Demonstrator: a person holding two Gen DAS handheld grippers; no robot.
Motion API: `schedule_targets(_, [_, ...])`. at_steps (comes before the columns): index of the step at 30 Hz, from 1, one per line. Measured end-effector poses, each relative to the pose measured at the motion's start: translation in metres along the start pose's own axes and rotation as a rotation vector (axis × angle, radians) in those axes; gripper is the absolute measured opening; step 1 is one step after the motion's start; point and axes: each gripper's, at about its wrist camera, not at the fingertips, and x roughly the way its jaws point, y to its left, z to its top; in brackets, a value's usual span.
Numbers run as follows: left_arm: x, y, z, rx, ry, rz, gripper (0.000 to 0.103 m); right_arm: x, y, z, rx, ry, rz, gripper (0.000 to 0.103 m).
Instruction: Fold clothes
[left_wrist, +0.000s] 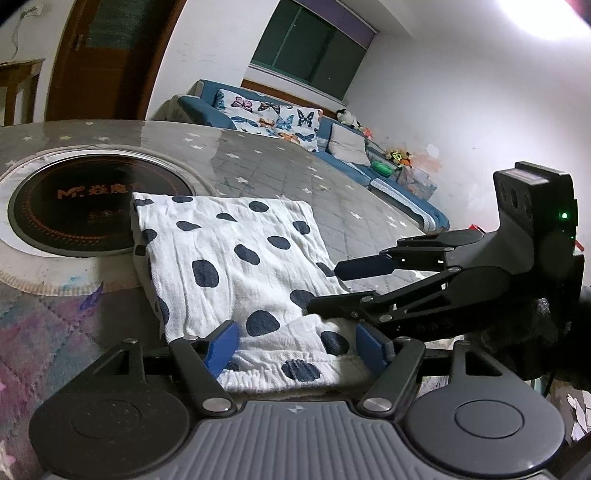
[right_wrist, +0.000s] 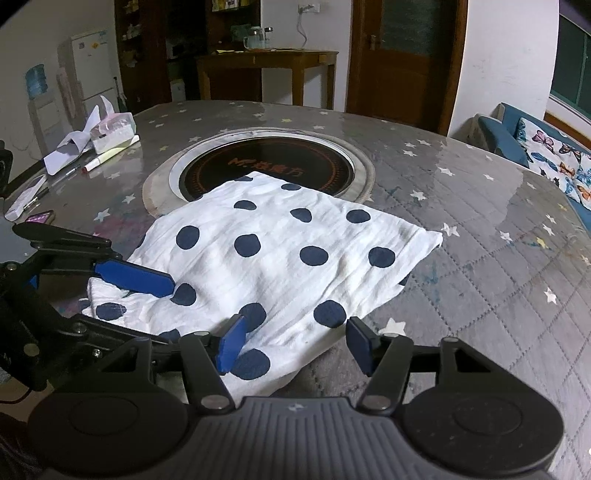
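Right wrist view had the polka-dot garment (right_wrist: 273, 258) folded into a rough rectangle on the table (right_wrist: 480, 229), far edge lapping the round inset cooktop (right_wrist: 273, 166). Crinkly white cotton, navy dots, elastic waistband nearest. Both the right hand-held gripper (right_wrist: 293, 345) and the left hand-held gripper (left_wrist: 295, 341) sat with jaws apart over that near edge, probably lining up the next fold.

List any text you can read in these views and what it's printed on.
"MF" logo followed by Chinese characters, in orange: on the round black cooktop set into the table; the characters are too blurred to read.
Small line beneath that logo: illegible.
Fridge stickers: too small to read.
Polka-dot garment: none.
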Motion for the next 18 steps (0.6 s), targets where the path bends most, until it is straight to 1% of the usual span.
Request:
schedule_targets(5, [0.0,-0.005,-0.002,0.001,-0.014,0.033,0.073,0.002,-0.002,-0.002,-0.022,-0.016,0.021,0.063])
schedule_targets(13, [-0.001,-0.017,-0.01,0.003,-0.06,0.11,0.074,-0.004,-0.007,-0.01,-0.059,-0.064,0.07,0.063])
schedule_targets(18, [-0.002,-0.023,-0.013,0.006,-0.077,0.155,0.074,-0.014,-0.005,-0.015,-0.068,-0.115,0.065,0.063])
